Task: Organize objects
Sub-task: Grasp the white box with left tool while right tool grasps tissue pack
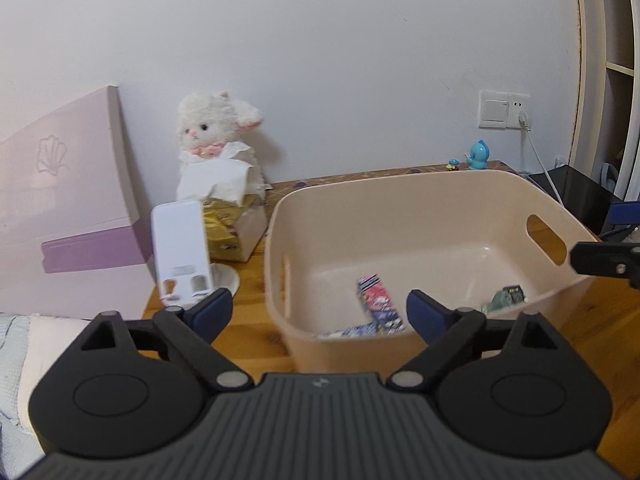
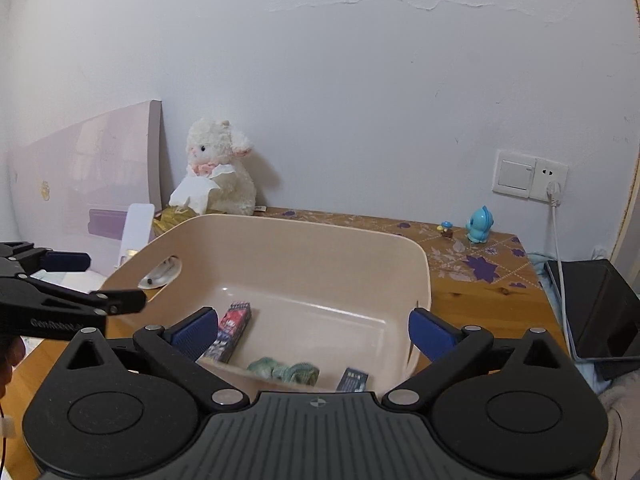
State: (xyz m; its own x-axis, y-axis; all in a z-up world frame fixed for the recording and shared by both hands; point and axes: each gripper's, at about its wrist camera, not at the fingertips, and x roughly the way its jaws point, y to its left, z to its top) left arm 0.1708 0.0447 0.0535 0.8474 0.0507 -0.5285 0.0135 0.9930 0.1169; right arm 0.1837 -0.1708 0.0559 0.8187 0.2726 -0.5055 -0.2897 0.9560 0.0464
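Presently both tools stand with fingers apart and hold nothing: the left tool (image 1: 320, 314) and right tool (image 2: 314, 330) hover at the near rim of the beige bin (image 2: 288, 240) on the wooden bench (image 2: 492, 292). Inside the bin lie a colourful carton (image 2: 232, 330), a green cloth (image 2: 284, 372) and a small dark box (image 2: 352, 380).

A home bedroom is showing itself: a white plush lamb (image 2: 222, 168) is sitting at 11 o'clock on the wooden bench (image 2: 480, 280) beside a pink headboard (image 1: 68, 200), with a blue toy figure (image 2: 479, 225) standing at 1 o'clock under a wall socket (image 2: 530, 174).
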